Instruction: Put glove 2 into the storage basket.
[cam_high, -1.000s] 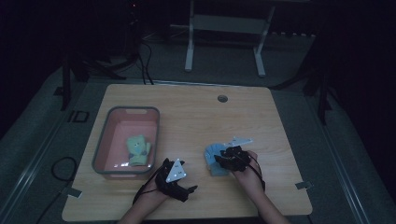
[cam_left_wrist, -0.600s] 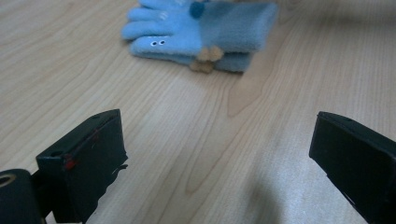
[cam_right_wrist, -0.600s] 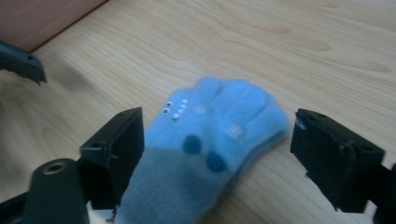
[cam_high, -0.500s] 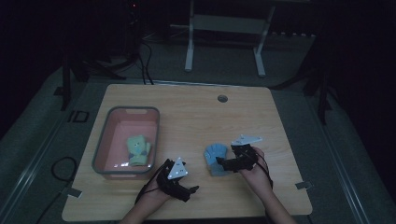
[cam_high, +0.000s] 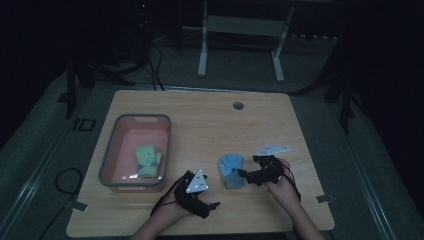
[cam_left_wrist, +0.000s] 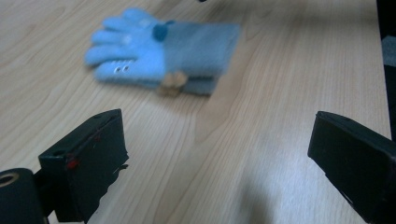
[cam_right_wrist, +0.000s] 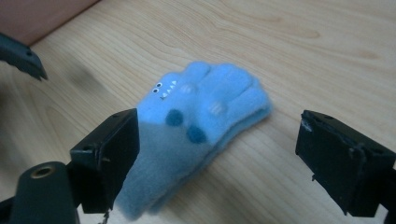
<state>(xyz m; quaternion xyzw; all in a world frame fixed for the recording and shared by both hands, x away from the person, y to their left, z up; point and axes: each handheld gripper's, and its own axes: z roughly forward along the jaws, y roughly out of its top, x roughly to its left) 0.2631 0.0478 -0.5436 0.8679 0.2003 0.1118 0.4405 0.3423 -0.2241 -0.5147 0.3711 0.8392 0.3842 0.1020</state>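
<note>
Two claws work a wooden desk (cam_high: 210, 120): the right claw (cam_right_wrist: 217, 154), jaws wide, straddles a blue glove (cam_right_wrist: 201, 121) lying flat; the left claw (cam_left_wrist: 219, 158), equally wide, waits nearby. Closing squarely across the cuff would likely grip best. Another glove, seemingly green (cam_high: 148, 159), sits in a pink bin (cam_high: 107, 160).

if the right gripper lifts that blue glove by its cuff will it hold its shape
Probably not. The light blue fleece glove with dark spots looks soft and lies flat on the wooden table, so its fingers would likely droop. It seems light, and its fuzzy surface should grip well between the open right hand-held gripper jaws.
</note>
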